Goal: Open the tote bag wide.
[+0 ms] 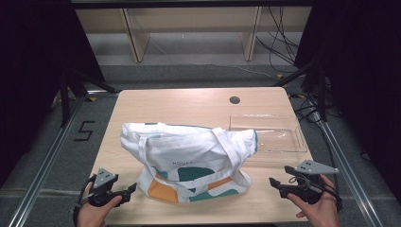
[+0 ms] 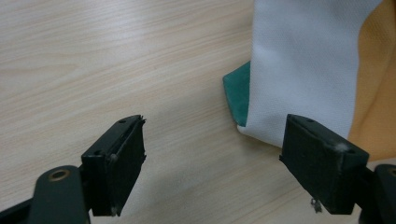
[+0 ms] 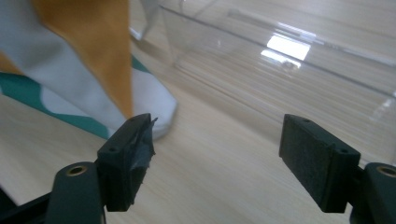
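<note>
A white cloth tote bag [image 1: 187,158] with orange and teal patches lies crumpled in the middle of the wooden table [image 1: 189,106]. My left gripper [image 1: 131,189] sits at the bag's near left corner, open, with nothing between its jaws; in the left gripper view [image 2: 212,154] the bag's white and teal corner [image 2: 299,74] lies just ahead of the right pad. At the bag's near right, my right gripper [image 1: 280,178] is also open and empty. The right gripper view [image 3: 217,149] shows the bag's orange and white corner [image 3: 93,60] ahead on the left.
A clear plastic tray [image 1: 272,135] stands on the table behind and right of the bag, partly overlapped by it; its wall [image 3: 280,70] rises close ahead in the right gripper view. A round cable hole [image 1: 234,100] is near the far edge. Metal frame rails flank the table.
</note>
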`<state>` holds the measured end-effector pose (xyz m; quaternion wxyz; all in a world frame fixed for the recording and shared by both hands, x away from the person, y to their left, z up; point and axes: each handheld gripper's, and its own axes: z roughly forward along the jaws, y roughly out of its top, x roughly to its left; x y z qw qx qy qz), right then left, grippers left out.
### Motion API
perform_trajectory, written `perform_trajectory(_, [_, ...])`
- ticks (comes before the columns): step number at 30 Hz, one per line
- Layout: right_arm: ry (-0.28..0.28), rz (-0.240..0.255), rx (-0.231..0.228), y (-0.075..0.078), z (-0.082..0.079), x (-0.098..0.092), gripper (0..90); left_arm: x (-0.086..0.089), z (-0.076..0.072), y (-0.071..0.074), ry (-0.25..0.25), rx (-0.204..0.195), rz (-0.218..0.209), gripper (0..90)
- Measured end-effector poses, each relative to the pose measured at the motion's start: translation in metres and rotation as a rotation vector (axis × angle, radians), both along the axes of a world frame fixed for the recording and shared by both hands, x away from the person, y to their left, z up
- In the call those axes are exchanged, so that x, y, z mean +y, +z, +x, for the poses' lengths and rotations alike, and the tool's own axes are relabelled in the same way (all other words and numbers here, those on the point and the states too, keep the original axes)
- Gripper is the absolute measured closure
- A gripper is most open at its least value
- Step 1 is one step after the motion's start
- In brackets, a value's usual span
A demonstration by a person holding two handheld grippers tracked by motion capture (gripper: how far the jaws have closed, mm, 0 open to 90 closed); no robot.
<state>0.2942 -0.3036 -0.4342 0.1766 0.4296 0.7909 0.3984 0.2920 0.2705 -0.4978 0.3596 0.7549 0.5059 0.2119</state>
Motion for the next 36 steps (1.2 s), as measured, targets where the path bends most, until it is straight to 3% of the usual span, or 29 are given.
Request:
perform_trajectory(1, [0.0, 0.0, 0.0, 0.0, 0.0, 0.0, 27.8, 0.0, 0.0, 0.0, 0.0, 0.0, 0.0, 20.6])
perform_trajectory(3, [0.005, 0.011, 0.007, 0.013, -0.007, 0.008, 29.4, -0.001, 0.0, -0.001, 0.005, -0.009, -0.011, 20.6])
perform_trajectory(5, [0.035, -0.01, -0.005, 0.027, -0.013, 0.013, 31.5, -0.002, 0.0, -0.001, 0.007, -0.006, -0.018, 20.7])
perform_trajectory(8, [0.051, 0.02, -0.021, 0.036, -0.014, 0.018, 33.1, -0.002, 0.001, -0.001, 0.002, -0.009, -0.016, 20.8])
perform_trajectory(9, [0.066, 0.006, -0.032, 0.041, -0.014, 0.018, 33.6, -0.001, 0.001, -0.001, -0.001, -0.003, -0.009, 20.8])
perform_trajectory(10, [0.057, 0.021, -0.016, 0.044, -0.016, 0.021, 33.6, -0.002, 0.002, -0.002, -0.004, -0.003, -0.016, 20.7])
perform_trajectory(11, [0.071, 0.018, -0.037, 0.048, -0.016, 0.022, 33.8, 0.0, 0.002, -0.002, -0.013, 0.005, 0.008, 20.8])
perform_trajectory(14, [0.105, 0.062, -0.041, 0.064, -0.022, 0.03, 34.9, -0.001, 0.001, -0.001, 0.001, -0.004, -0.011, 20.8])
perform_trajectory(16, [0.14, 0.076, -0.088, 0.076, -0.023, 0.036, 35.9, -0.001, 0.002, -0.001, -0.008, -0.007, -0.009, 20.8])
perform_trajectory(18, [0.155, 0.086, -0.105, 0.086, -0.023, 0.043, 35.8, -0.001, 0.002, -0.002, -0.005, -0.005, 0.003, 20.8])
perform_trajectory(22, [0.237, 0.08, -0.144, 0.105, -0.014, 0.057, 38.0, -0.001, 0.001, -0.001, -0.005, -0.005, -0.011, 20.8])
perform_trajectory(23, [0.245, 0.096, -0.128, 0.11, -0.014, 0.062, 38.4, 0.002, 0.002, -0.001, -0.024, 0.008, 0.02, 20.8])
perform_trajectory(27, [0.278, 0.1, -0.165, 0.12, -0.003, 0.076, 38.7, 0.002, 0.001, 0.0, -0.02, 0.008, 0.018, 20.8])
perform_trajectory(29, [0.292, 0.1, -0.138, 0.126, 0.002, 0.087, 40.6, 0.0, 0.001, 0.0, -0.007, -0.004, 0.005, 20.8])
perform_trajectory(30, [0.309, 0.09, -0.166, 0.128, 0.005, 0.089, 40.8, -0.001, 0.001, -0.001, -0.003, -0.011, -0.014, 20.8])
perform_trajectory(31, [0.316, 0.09, -0.144, 0.131, 0.006, 0.092, 41.1, 0.003, 0.001, 0.0, -0.031, 0.005, 0.022, 20.8])
perform_trajectory(34, [0.339, 0.102, -0.163, 0.135, 0.013, 0.101, 42.9, 0.0, 0.001, -0.001, 0.001, -0.002, -0.011, 20.9])
perform_trajectory(36, [0.342, 0.077, -0.157, 0.139, 0.017, 0.105, 43.4, 0.002, 0.001, 0.0, -0.006, 0.007, 0.011, 20.9])
